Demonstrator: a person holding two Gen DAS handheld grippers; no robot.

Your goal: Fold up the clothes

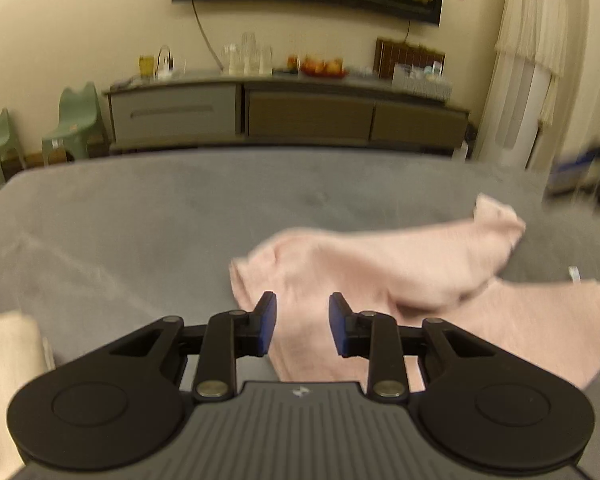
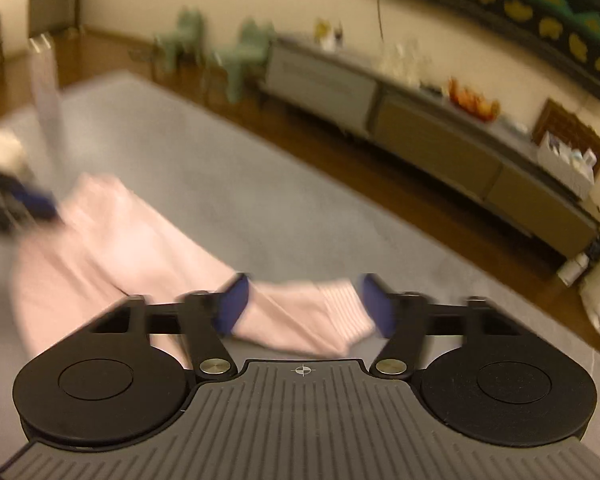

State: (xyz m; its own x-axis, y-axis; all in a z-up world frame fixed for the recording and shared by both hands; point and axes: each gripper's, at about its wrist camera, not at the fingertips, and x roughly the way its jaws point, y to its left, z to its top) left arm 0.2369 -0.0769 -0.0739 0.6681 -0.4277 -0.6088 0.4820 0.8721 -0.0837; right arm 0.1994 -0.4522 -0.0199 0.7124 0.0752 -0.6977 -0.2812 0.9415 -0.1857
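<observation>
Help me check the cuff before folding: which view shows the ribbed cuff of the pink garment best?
The right wrist view: the ribbed cuff lies close between the open fingers of the right gripper, its stripes visible. In the left wrist view the pink garment shows mostly as blurred folds, with no ribbing distinguishable.

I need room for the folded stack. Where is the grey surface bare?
The grey blanket is bare left of the pink garment and beyond it, toward the sideboard. Crowded: the near right, where the garment spreads, and the near-left corner, where a cream cloth lies.
</observation>
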